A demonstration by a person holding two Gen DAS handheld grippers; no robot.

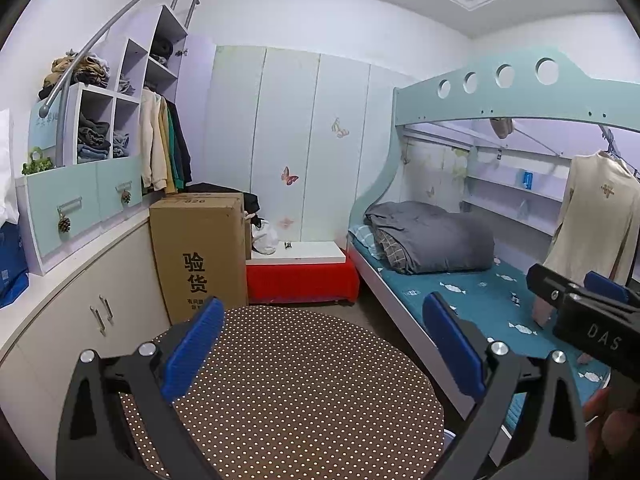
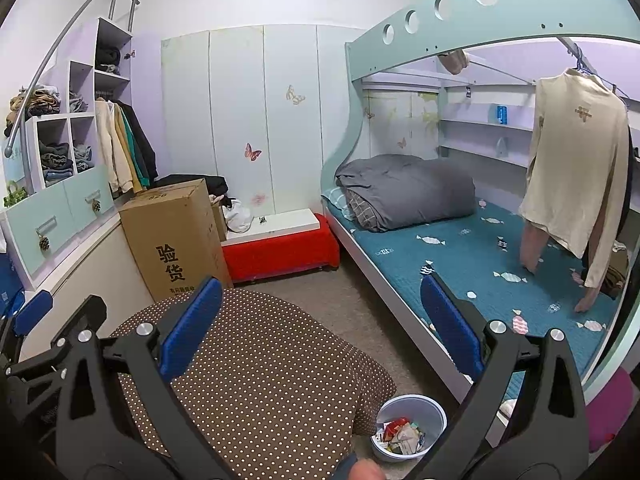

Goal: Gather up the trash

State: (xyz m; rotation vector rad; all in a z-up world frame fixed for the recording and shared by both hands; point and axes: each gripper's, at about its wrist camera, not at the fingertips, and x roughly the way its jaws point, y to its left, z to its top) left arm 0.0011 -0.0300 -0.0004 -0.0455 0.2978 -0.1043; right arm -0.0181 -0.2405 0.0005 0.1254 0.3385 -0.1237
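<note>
Right gripper (image 2: pixel 320 328) fingers spread, empty; trash bin (image 2: pixel 412 428) sits below-right between them.

The tall brown cardboard box (image 1: pixel 199 254), standing left of centre in the left wrist view, carries two large black Chinese characters printed one above the other on its front face: 验货. Beneath them runs a line of smaller black characters, too small to read. On its top flap a short printed number shows upside down and cannot be made out with certainty. The same box (image 2: pixel 173 240) shows the same 验货 in the right wrist view. At the right edge of the left wrist view, the black body of the right tongs (image 1: pixel 600 334) bears pale letters reading "DAS".
</note>
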